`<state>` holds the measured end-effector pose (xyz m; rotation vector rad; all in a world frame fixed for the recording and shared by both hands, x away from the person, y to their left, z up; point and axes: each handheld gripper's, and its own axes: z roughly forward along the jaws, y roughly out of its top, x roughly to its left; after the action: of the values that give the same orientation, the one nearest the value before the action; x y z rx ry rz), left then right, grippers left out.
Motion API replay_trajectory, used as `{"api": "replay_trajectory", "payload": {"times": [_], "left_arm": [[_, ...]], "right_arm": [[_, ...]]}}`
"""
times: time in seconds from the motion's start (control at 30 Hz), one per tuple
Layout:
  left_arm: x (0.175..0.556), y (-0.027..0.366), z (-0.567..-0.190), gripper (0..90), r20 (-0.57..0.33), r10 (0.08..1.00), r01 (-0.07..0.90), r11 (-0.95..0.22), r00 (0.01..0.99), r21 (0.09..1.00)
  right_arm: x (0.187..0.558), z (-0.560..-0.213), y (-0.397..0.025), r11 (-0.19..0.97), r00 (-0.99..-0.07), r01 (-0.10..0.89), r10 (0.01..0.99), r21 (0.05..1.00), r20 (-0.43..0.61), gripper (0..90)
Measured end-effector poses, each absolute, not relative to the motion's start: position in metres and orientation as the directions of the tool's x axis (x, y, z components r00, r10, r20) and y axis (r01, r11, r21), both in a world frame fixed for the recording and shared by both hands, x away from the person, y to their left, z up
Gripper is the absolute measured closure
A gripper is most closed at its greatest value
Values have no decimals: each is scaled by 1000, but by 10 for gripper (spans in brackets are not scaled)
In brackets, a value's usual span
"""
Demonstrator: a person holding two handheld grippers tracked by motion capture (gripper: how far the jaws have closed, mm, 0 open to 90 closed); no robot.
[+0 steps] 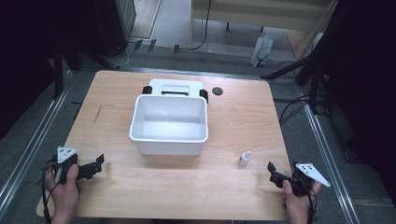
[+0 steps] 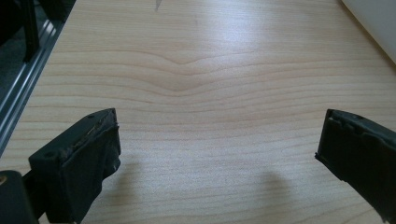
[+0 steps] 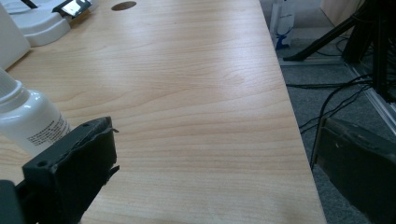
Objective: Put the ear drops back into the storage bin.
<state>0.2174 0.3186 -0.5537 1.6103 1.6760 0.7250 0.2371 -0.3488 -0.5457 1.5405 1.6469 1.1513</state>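
A white plastic bin [image 1: 169, 123] stands open and empty at the middle of the wooden table [image 1: 140, 186]. Its lid [image 1: 175, 87], with black clips, lies just behind it. A small white bottle [image 1: 244, 158] stands upright right of the bin, near the front edge. My left gripper [image 1: 97, 167] is held open at the front left corner, over bare wood [image 2: 217, 154]. My right gripper [image 1: 273, 173] is open at the front right, with the bottle [image 3: 28, 119] just beyond its left jaw. Nothing is between its jaws [image 3: 215, 158].
A round dark hole [image 1: 217, 91] marks the tabletop right of the lid. The bin's corner [image 2: 373, 23] shows far right in the left gripper view. Metal rails run along both table sides. A white paper bag [image 1: 261, 51], tripod legs and cables are on the floor beyond.
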Motion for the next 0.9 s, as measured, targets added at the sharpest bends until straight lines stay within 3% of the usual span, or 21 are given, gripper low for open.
{"api": "replay_trajectory", "payload": {"times": [0.37, 0.6, 0.9], "left_arm": [[215, 319, -553, 2, -110, 994, 594, 90, -2, 800], [215, 321, -553, 2, -124, 992, 590, 102, -4, 801], [215, 321, -553, 2, -120, 993, 592, 104, -12, 799]], "right_arm": [[235, -543, -349, -31, -155, 488, 981, 872, 121, 0], [234, -540, -351, -43, -121, 517, 985, 855, 123, 57], [235, -521, -347, 66, -174, 590, 984, 804, 48, 60]]}}
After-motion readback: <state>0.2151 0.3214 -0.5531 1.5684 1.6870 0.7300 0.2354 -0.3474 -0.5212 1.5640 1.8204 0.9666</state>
